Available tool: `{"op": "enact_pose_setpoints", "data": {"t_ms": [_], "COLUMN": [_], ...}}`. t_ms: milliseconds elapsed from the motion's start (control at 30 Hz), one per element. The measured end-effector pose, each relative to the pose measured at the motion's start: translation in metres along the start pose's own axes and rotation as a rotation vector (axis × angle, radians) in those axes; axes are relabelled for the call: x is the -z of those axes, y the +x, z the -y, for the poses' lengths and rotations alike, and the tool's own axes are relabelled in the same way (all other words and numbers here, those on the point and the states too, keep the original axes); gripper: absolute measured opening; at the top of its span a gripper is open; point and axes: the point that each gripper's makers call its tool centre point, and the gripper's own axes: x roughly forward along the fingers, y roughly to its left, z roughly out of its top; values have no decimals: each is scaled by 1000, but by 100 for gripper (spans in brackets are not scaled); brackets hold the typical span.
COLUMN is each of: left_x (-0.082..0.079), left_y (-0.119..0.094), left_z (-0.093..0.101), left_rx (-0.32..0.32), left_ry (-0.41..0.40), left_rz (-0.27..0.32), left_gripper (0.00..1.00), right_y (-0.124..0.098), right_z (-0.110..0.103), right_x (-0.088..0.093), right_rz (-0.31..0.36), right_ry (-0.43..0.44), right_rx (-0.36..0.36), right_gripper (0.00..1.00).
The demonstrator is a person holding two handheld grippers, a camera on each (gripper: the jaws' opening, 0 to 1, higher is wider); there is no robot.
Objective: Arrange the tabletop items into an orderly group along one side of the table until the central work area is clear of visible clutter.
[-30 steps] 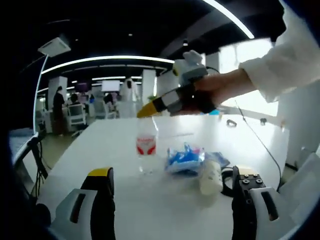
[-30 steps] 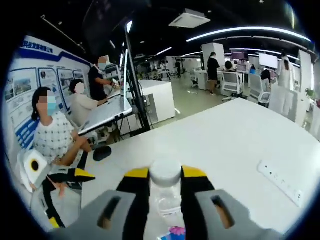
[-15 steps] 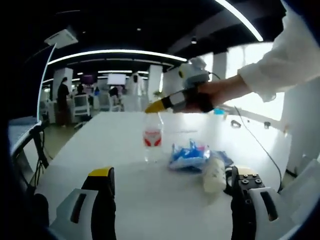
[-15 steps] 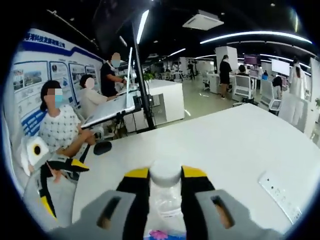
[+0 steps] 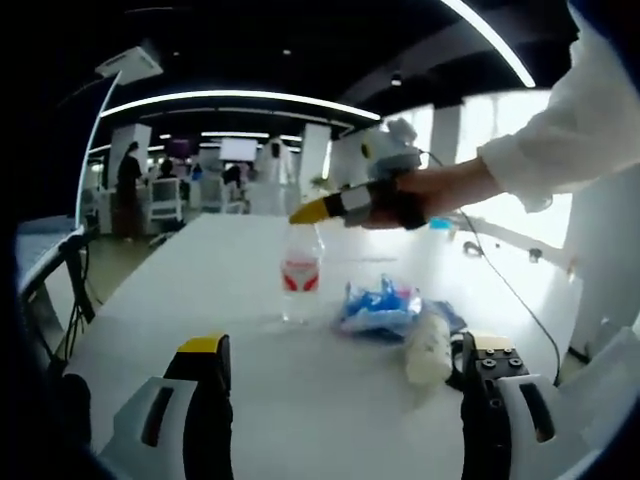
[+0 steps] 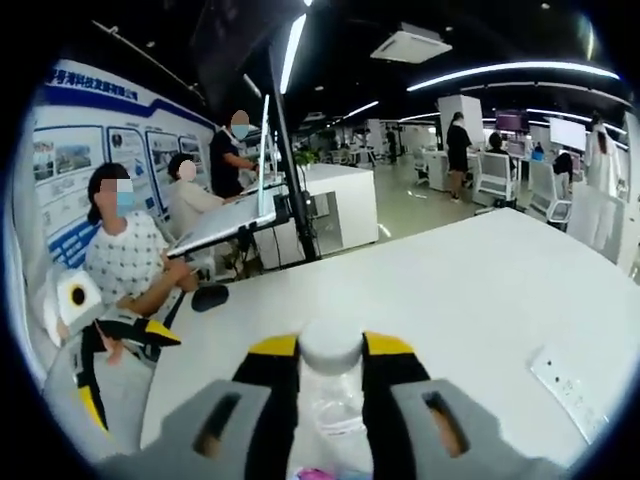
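Observation:
A clear water bottle (image 5: 300, 283) with a red label stands upright mid-table, its base on or just above the white table (image 5: 200, 290). My right gripper (image 5: 318, 209), held by a hand in a white sleeve, is shut on the bottle's top. In the right gripper view its yellow-tipped jaws (image 6: 331, 347) clamp the white cap of the bottle (image 6: 335, 400). A blue packet (image 5: 380, 306) and a white tube (image 5: 428, 347) lie right of the bottle. My left gripper (image 5: 345, 345) hangs open and empty in front of them, and it also shows as the left gripper (image 6: 125, 335).
A white power strip (image 6: 575, 385) lies on the table to the right, and a dark mouse-like object (image 6: 208, 296) lies near the far edge. A dark item (image 5: 455, 352) sits beside the tube. People sit and stand by a stand with a tilted board (image 6: 225, 225).
Both views have drifted a little with the hands. The right gripper stays shut on the bottle's cap, and the left gripper stays open.

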Motion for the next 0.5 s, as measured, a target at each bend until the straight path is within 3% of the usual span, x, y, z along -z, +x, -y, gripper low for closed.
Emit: {"op": "enact_pose_setpoints", "data": {"t_ms": [400, 500], "left_x": [2, 2], "left_y": [1, 2], "left_z": [2, 3], "left_rx": [11, 16], "left_ry": [-4, -11], "left_rz": [-14, -13], "left_gripper": [91, 91], "right_y": [3, 3], "right_z": [1, 0], "right_x": [-3, -8], "right_rz": [23, 44], "right_ry": [43, 61], "right_rx": [7, 5], "right_gripper": [22, 28]}}
